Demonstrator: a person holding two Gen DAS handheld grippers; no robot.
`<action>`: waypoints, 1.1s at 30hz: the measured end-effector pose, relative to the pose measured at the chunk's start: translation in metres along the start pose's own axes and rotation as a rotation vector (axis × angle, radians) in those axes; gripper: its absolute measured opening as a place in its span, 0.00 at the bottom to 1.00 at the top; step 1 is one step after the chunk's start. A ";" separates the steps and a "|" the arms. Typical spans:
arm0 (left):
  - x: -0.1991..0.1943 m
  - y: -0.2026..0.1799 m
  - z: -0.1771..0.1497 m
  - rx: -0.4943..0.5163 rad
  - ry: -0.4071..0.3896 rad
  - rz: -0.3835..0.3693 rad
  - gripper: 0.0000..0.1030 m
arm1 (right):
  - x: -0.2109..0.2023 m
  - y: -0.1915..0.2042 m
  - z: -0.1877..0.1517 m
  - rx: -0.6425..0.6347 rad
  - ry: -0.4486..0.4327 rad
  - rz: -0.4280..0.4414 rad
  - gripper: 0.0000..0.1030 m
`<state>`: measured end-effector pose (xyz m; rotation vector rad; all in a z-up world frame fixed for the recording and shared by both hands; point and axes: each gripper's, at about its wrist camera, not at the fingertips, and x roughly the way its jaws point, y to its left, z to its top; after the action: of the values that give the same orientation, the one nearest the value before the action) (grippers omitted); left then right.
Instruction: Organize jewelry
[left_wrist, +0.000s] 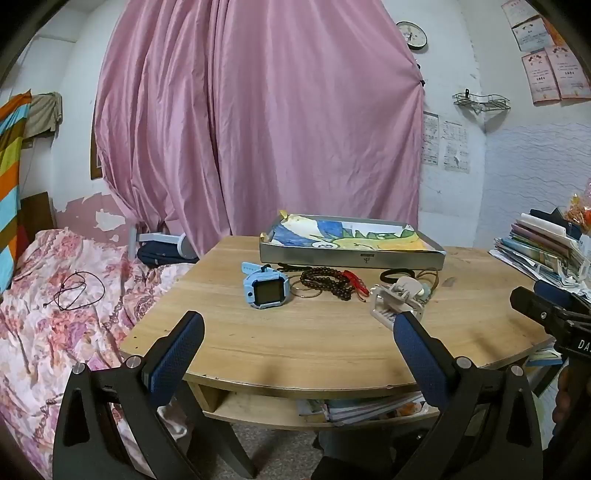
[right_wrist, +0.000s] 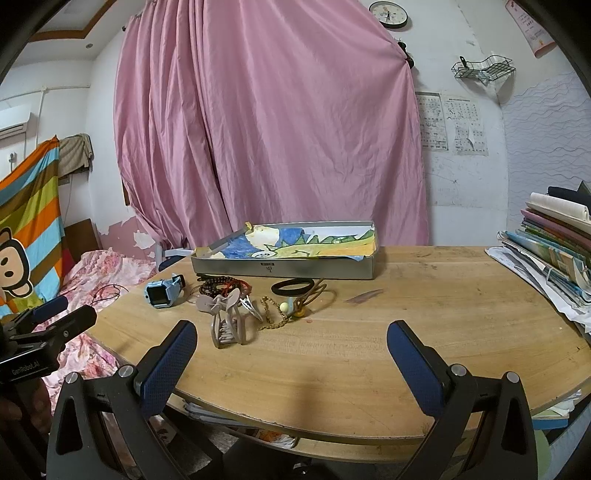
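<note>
Pink curtain (left_wrist: 258, 122) fills the far wall. The watch (left_wrist: 263, 290) is light blue with a black screen. Dark brown beads (left_wrist: 327, 282) lie by a red clip (left_wrist: 355, 281). The grey tray (right_wrist: 284, 266) holds a blue, yellow and green drawing (right_wrist: 306, 242). The hair claw (right_wrist: 225, 319) is beige, and the table (right_wrist: 369, 343) light wood. Left, a pink floral bedspread (left_wrist: 55, 314).

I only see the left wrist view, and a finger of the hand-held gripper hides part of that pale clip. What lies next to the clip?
Observer: A thin gold chain lies on the table, just right of the hair claw clip in the right wrist view.
Operator: Is the other hand-held gripper carrying anything?
Observer: No. The right hand-held gripper is open and empty, in front of the jewelry.
</note>
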<state>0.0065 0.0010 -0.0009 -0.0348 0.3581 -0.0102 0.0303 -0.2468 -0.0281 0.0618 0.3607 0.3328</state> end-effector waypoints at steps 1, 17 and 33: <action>0.000 0.000 0.000 0.000 0.000 0.000 0.97 | 0.000 0.000 0.000 0.001 0.001 0.000 1.00; 0.002 -0.002 -0.003 0.002 0.003 -0.003 0.97 | 0.002 0.003 -0.002 0.002 0.004 0.002 1.00; -0.001 0.000 -0.010 -0.003 0.013 -0.006 0.97 | 0.002 -0.002 0.000 0.008 0.008 0.005 1.00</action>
<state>0.0020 0.0006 -0.0098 -0.0393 0.3706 -0.0162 0.0326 -0.2478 -0.0290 0.0689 0.3693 0.3370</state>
